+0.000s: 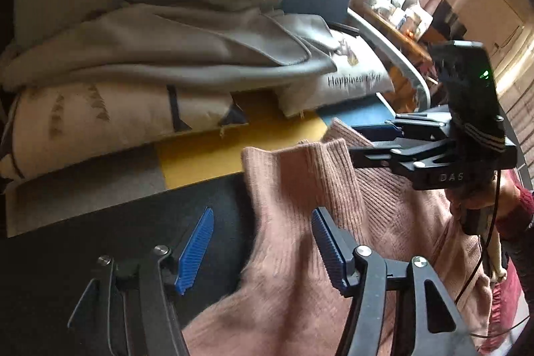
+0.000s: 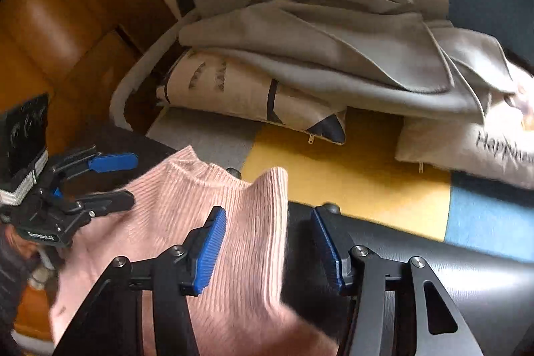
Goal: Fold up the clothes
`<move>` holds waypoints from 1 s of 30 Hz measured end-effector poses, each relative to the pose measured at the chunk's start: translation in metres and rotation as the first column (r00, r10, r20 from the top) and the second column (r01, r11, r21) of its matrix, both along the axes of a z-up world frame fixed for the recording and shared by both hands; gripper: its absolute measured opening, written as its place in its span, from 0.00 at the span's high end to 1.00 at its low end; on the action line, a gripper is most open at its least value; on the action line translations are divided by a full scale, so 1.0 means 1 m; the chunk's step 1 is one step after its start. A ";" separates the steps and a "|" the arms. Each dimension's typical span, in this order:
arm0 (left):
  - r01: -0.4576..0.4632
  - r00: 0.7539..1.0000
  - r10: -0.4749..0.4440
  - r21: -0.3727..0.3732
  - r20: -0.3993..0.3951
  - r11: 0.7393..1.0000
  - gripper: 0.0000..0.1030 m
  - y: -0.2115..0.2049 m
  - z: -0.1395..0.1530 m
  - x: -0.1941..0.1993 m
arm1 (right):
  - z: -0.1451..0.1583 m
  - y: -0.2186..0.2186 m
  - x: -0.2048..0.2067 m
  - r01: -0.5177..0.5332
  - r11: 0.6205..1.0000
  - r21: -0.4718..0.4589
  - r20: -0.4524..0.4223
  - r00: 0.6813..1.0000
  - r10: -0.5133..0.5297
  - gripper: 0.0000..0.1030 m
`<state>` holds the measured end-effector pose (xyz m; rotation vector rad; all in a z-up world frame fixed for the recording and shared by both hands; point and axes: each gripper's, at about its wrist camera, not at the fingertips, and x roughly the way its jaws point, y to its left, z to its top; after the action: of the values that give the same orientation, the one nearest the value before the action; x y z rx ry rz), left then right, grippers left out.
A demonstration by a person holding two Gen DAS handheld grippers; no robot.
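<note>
Your left tool point(image 1: 262, 252) and right tool point(image 2: 268, 251) both stand apart over the pink sweater point(image 2: 200, 206), which lies rumpled, not squarely folded.

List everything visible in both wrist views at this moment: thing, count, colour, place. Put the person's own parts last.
Pink ribbed knit sweater: one, pink, lying on the black surface between the grippers.
Black leather-like surface: one, black, under the sweater.
Grey garment: one, grey, heaped on the cushions at the back.
Beige patterned cushion: one, beige with dark marks, under the grey garment.
White cushion with lettering: one, white, beside the beige cushion.
Yellow, grey and blue sofa: one, beyond the black surface.
Cluttered wooden shelf: one, brown, blurred background.
Left hand-held gripper: black with blue pads, open over the sweater.
Right hand-held gripper: same colours, open at the sweater's edge.
</note>
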<state>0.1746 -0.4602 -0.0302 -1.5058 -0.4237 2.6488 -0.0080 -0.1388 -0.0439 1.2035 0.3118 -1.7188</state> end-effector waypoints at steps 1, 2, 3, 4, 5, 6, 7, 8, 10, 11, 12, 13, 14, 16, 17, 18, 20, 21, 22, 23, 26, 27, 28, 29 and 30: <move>0.012 1.000 -0.013 -0.013 -0.006 1.000 0.66 0.003 0.000 -0.002 | -0.001 -0.004 0.000 -0.006 1.000 0.015 -0.010 1.000 0.006 0.54; 0.005 1.000 -0.005 -0.006 -0.005 1.000 0.83 0.005 0.000 -0.003 | -0.003 -0.008 -0.001 -0.011 1.000 0.029 -0.020 1.000 0.012 0.69; -0.002 1.000 0.002 0.001 -0.007 1.000 0.95 0.006 0.001 -0.003 | -0.003 -0.011 0.000 -0.017 0.999 0.038 -0.024 1.000 0.018 0.86; -0.008 1.000 0.008 0.016 -0.021 1.000 0.96 0.006 0.005 0.000 | -0.001 -0.011 0.002 -0.025 0.999 0.027 -0.012 1.000 0.025 0.93; -0.011 0.999 0.012 0.026 -0.038 1.000 0.96 0.008 0.009 0.004 | 0.002 -0.011 0.004 -0.030 0.999 0.019 -0.025 0.999 0.031 0.93; -0.009 0.998 0.010 0.018 -0.061 1.000 0.96 0.012 0.015 0.011 | 0.005 -0.010 0.007 -0.034 0.999 0.008 -0.036 0.999 0.034 0.93; -0.008 0.996 0.010 0.020 -0.084 1.000 0.96 0.014 0.021 0.017 | 0.012 -0.003 0.013 -0.030 0.999 -0.018 -0.036 0.999 0.029 0.93; -0.007 0.993 0.010 0.025 -0.122 1.000 0.96 0.017 0.030 0.027 | 0.018 0.003 0.018 -0.026 0.999 -0.044 -0.036 0.999 0.024 0.93; -0.013 0.983 0.019 0.035 -0.185 0.999 0.96 0.021 0.047 0.048 | 0.031 0.017 0.029 -0.018 0.995 -0.095 -0.035 0.999 0.014 0.93; -0.018 0.977 0.026 0.040 -0.214 0.999 0.96 0.023 0.055 0.059 | 0.038 0.024 0.034 -0.013 0.993 -0.121 -0.035 0.999 0.009 0.93; -0.019 0.970 0.029 0.041 -0.243 0.999 0.96 0.026 0.063 0.071 | 0.045 0.030 0.039 -0.009 0.989 -0.146 -0.034 0.999 0.004 0.93; -0.021 0.964 0.029 0.032 -0.263 0.999 0.96 0.030 0.068 0.083 | 0.051 0.037 0.045 -0.005 0.985 -0.172 -0.034 0.999 -0.001 0.93; -0.016 0.962 0.023 0.027 -0.270 0.999 0.96 0.036 0.069 0.094 | 0.058 0.044 0.050 -0.001 0.980 -0.197 -0.033 0.999 -0.006 0.93; -0.007 0.958 0.012 0.017 -0.285 1.000 0.96 0.048 0.071 0.115 | 0.070 0.061 0.067 0.002 0.970 -0.243 -0.027 1.000 -0.009 0.93; -0.003 0.956 0.006 0.012 -0.293 1.000 0.96 0.054 0.072 0.125 | 0.075 0.073 0.081 0.002 0.965 -0.262 -0.027 1.000 -0.009 0.93; 0.002 0.954 0.000 0.007 -0.300 1.000 0.96 0.060 0.072 0.136 | 0.076 0.083 0.091 0.006 0.962 -0.272 -0.023 1.000 -0.013 0.93; 0.011 0.950 -0.011 -0.001 -0.312 1.000 0.96 0.071 0.073 0.157 | 0.077 0.103 0.112 0.016 0.957 -0.289 -0.015 1.000 -0.021 0.93; 0.016 0.953 -0.014 0.003 -0.303 1.000 0.96 0.077 0.069 0.164 | 0.075 0.111 0.121 0.021 0.957 -0.288 -0.012 1.000 -0.026 0.93; 0.014 0.957 -0.014 -0.002 -0.291 1.000 0.96 0.083 0.064 0.172 | 0.071 0.119 0.130 0.026 0.959 -0.281 -0.008 1.000 -0.030 0.93; 0.012 0.960 -0.014 -0.010 -0.278 1.000 0.95 0.088 0.058 0.179 | 0.063 0.126 0.138 0.030 0.963 -0.268 0.002 1.000 -0.031 0.93; -0.015 0.971 0.017 0.013 -0.239 1.000 0.92 0.091 0.040 0.203 | 0.041 0.142 0.162 0.025 0.978 -0.209 -0.005 1.000 -0.026 0.91; -0.031 0.973 0.039 0.036 -0.229 0.999 0.89 0.089 0.036 0.213 | 0.036 0.146 0.167 0.023 0.981 -0.193 -0.007 1.000 -0.025 0.89; -0.050 0.973 0.061 0.056 -0.220 0.997 0.87 0.086 0.032 0.223 | 0.031 0.149 0.171 0.020 0.984 -0.179 -0.007 1.000 -0.022 0.89; -0.077 0.971 0.091 0.071 -0.221 0.995 0.85 0.082 0.032 0.232 | 0.028 0.154 0.176 0.015 0.984 -0.175 0.003 1.000 -0.015 0.86; -0.102 0.967 0.122 0.098 -0.226 0.990 0.84 0.078 0.032 0.239 | 0.026 0.159 0.180 0.012 0.985 -0.172 0.010 1.000 -0.010 0.80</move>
<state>0.4141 -0.3826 0.0022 -1.1644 -0.6103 2.8076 0.1721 0.0201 -0.0182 1.0881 0.1481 -1.7123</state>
